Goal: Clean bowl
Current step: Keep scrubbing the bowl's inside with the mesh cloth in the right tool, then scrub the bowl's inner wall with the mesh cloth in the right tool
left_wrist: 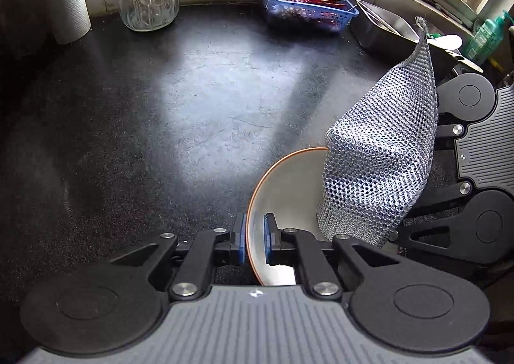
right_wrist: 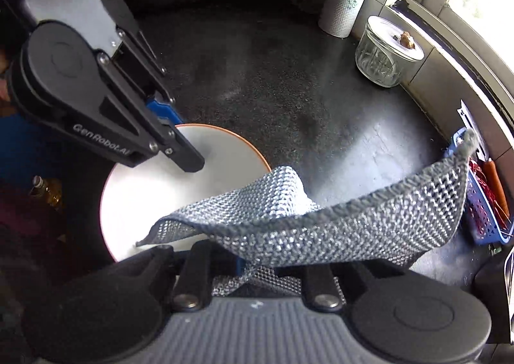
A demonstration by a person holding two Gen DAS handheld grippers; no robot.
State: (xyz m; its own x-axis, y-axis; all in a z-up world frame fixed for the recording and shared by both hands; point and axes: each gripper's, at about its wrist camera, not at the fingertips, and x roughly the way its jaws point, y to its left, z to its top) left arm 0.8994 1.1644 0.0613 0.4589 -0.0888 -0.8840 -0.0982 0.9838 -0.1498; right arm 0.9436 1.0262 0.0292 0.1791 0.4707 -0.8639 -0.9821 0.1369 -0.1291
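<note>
I am clamping my left tool (left_wrist: 253, 240) on the near rim of the bowl (left_wrist: 289, 190) standing on the counter (left_wrist: 192, 107). My right tool (right_wrist: 257, 264) is pinching a cloth (right_wrist: 321, 229), which is hanging just right of the bowl's hollow.

both tools are built alike: a grey ribbed plate at the rear, flanked by two round black discs, each marked with a raised circle. from the discs, black angular link arms run forward, joined by silver round-headed screws. the left gripper (left_wrist: 254, 239) is tipped with blue pads (left_wrist: 239, 237) set on black finger blocks, and a small cross mark is printed on its grey plate. the lettering "genrobot.ai" is printed in white along one black arm of that tool in the right wrist view. the right gripper (right_wrist: 257, 267) shows a blue pad (right_wrist: 239, 263) too.
</note>
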